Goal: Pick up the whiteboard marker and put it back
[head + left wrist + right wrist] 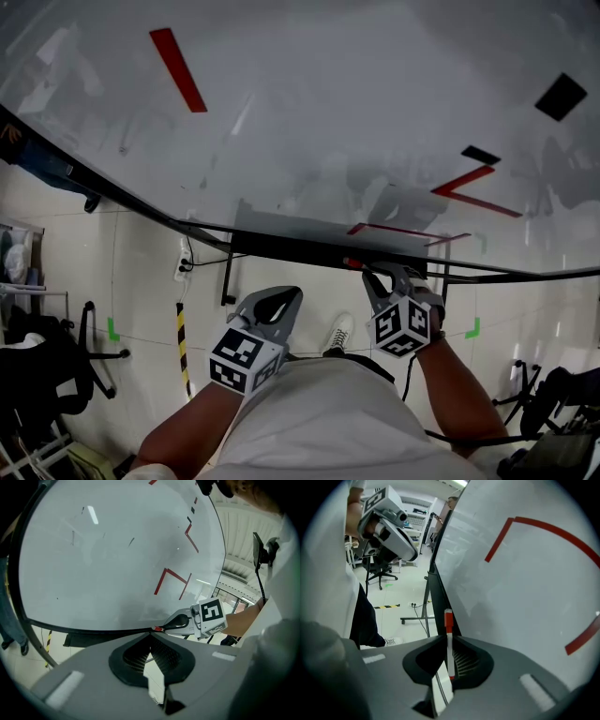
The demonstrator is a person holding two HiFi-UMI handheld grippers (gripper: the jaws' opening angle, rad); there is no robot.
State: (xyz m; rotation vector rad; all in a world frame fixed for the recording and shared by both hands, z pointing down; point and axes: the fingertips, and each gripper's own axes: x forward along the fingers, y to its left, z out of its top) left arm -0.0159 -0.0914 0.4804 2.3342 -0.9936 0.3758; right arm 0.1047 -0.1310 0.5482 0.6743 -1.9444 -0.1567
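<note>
A whiteboard marker (448, 641) with a white body and a red cap is clamped in my right gripper (449, 644), cap pointing forward. In the head view that right gripper (378, 275) is at the board's dark bottom ledge (281, 246), the marker's red cap (353, 263) right at the ledge. The whiteboard (328, 112) carries red lines. From the left gripper view, the right gripper (174, 623) holds the red tip (158, 629) against the board's lower edge. My left gripper (274, 302) hangs lower left of the ledge, jaws together with nothing in them.
Black rectangles (561, 96) sit on the board at the upper right. Below the board are its stand leg (227, 281), a power strip (183, 267), a yellow-black floor strip (182, 347) and office chairs (56, 366) at the left. The person's shoe (339, 333) is under the ledge.
</note>
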